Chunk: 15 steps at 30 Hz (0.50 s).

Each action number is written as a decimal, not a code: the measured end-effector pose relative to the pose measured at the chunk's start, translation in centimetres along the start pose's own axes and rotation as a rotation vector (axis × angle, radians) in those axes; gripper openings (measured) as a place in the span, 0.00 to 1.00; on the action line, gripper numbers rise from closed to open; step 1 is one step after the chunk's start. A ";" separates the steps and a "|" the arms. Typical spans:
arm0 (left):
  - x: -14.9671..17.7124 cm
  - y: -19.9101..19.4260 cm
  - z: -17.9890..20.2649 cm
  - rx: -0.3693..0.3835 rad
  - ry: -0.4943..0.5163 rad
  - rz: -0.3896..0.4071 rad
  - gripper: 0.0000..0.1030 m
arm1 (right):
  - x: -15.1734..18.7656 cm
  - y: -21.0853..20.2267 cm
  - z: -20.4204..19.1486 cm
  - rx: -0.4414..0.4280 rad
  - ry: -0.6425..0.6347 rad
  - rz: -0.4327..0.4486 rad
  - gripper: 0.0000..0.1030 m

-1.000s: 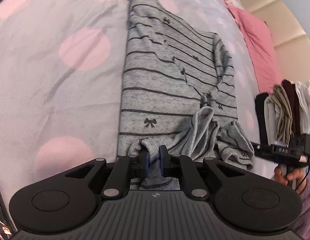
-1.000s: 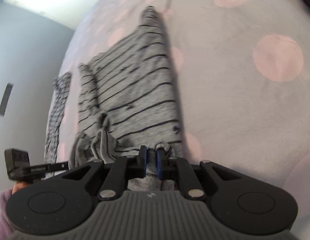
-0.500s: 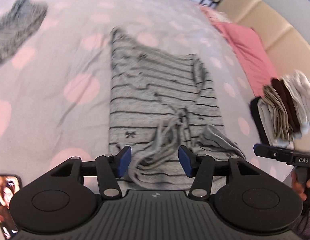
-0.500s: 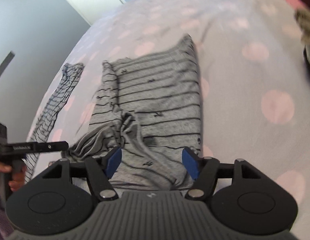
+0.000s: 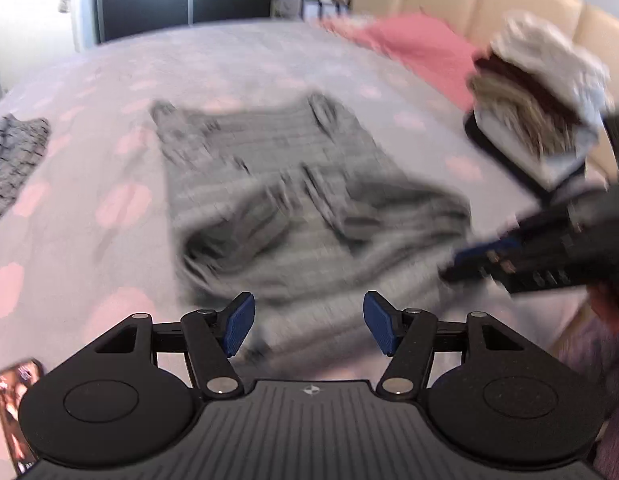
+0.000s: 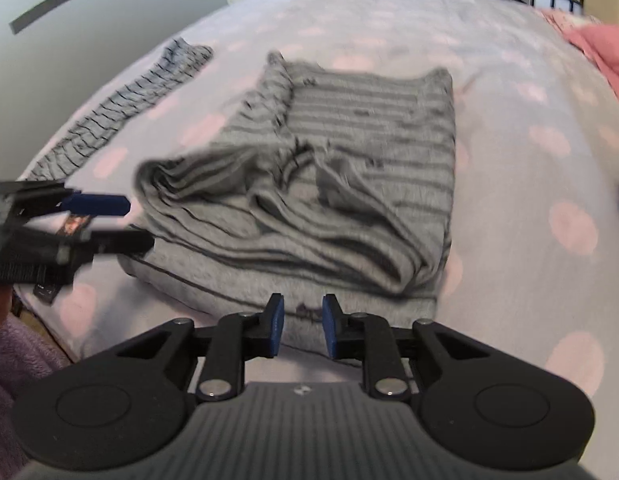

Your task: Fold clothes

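A grey striped garment point(image 5: 309, 208) point(image 6: 329, 184) lies on the polka-dot bed cover, its upper layer bunched in loose folds over the flat lower layer. My left gripper point(image 5: 309, 324) hangs above the garment's near edge, its jaws opening wide with nothing between them; it also shows at the left of the right wrist view as the left gripper point(image 6: 93, 220). My right gripper point(image 6: 303, 328) hovers over the near hem, its jaws closing to a narrow gap, and the pads press on no cloth. The left wrist view is blurred and shows the right gripper point(image 5: 509, 256) at the garment's right side.
A second striped garment point(image 6: 121, 104) point(image 5: 13, 160) lies off to the left. A stack of folded clothes point(image 5: 537, 92) sits at the right by a pink blanket point(image 5: 409, 48). A phone point(image 5: 13, 400) lies at the near left. A purple sleeve point(image 6: 13, 344) shows low left.
Both grippers let go of the garment's hem and pulled back and up. The left opened wide; the right opened and then narrowed. The cloth dropped into loose folds.
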State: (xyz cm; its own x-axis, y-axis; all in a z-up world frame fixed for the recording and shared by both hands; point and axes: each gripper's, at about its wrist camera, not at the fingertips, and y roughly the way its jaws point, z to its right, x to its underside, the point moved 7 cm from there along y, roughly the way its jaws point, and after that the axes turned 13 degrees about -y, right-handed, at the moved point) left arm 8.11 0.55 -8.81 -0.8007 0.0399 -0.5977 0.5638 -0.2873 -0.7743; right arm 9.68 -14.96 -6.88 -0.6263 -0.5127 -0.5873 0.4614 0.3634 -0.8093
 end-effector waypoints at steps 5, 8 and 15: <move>1.3 2.9 0.2 -0.052 -0.051 -0.006 0.58 | 0.4 2.1 -0.2 0.013 -0.030 -0.030 0.24; 1.4 3.9 0.2 -0.051 -0.035 -0.008 0.64 | 0.4 3.0 0.0 -0.003 -0.014 -0.066 0.26; -0.8 5.2 -0.4 -0.005 -0.106 -0.002 0.65 | -1.0 3.6 0.6 -0.006 0.014 -0.062 0.44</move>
State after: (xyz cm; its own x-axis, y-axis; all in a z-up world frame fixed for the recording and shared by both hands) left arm 11.80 -0.56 -12.40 -0.8187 -0.0610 -0.5710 0.5629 -0.2822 -0.7769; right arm 12.36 -13.63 -9.18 -0.6622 -0.5235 -0.5362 0.4180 0.3358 -0.8441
